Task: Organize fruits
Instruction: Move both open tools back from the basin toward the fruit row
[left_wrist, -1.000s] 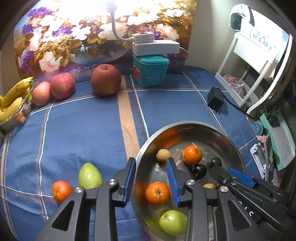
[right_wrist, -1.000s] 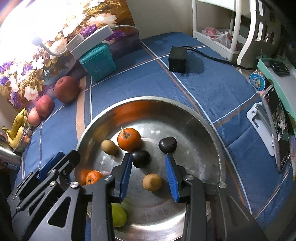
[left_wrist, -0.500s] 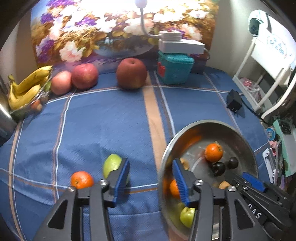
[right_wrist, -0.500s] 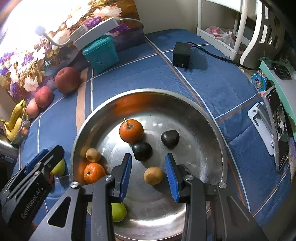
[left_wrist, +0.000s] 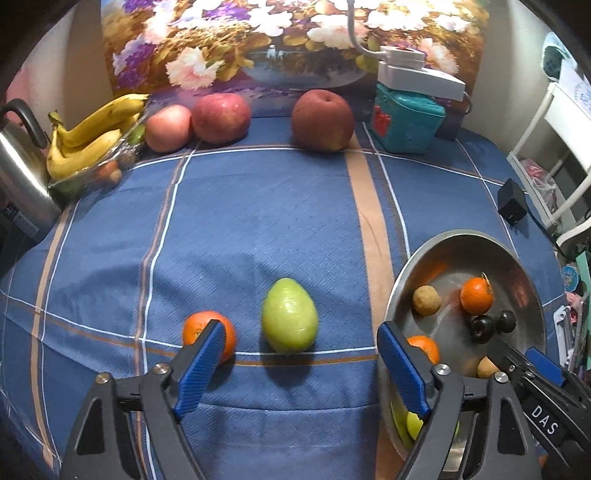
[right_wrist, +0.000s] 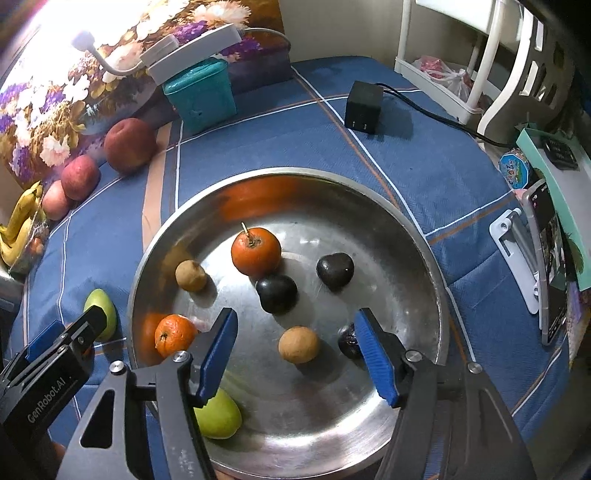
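Note:
A green pear-shaped fruit (left_wrist: 290, 315) lies on the blue cloth, with an orange (left_wrist: 208, 334) to its left. My left gripper (left_wrist: 301, 369) hangs over them. Its jaws are opening, the green fruit lies just ahead between the pads, and nothing is gripped. The steel bowl (right_wrist: 280, 173) holds a stemmed orange (right_wrist: 255, 251), a mandarin (right_wrist: 173, 334), two dark fruits (right_wrist: 276, 293), a tan fruit (right_wrist: 190, 275) and a green fruit (right_wrist: 218, 413). My right gripper (right_wrist: 297, 356) is opening over the bowl. A second tan fruit (right_wrist: 298, 344) lies untouched between its pads.
Three apples (left_wrist: 221, 117), bananas (left_wrist: 92, 133) and a kettle (left_wrist: 18, 173) line the back left. A teal box (left_wrist: 406, 122) stands at the back and a black adapter (right_wrist: 364, 107) with its cable beyond the bowl. A phone stand (right_wrist: 517, 258) is on the right.
My left gripper has swung left from over the bowl to the green fruit on the cloth and spread wide. My right gripper stayed over the bowl and its jaws spread apart.

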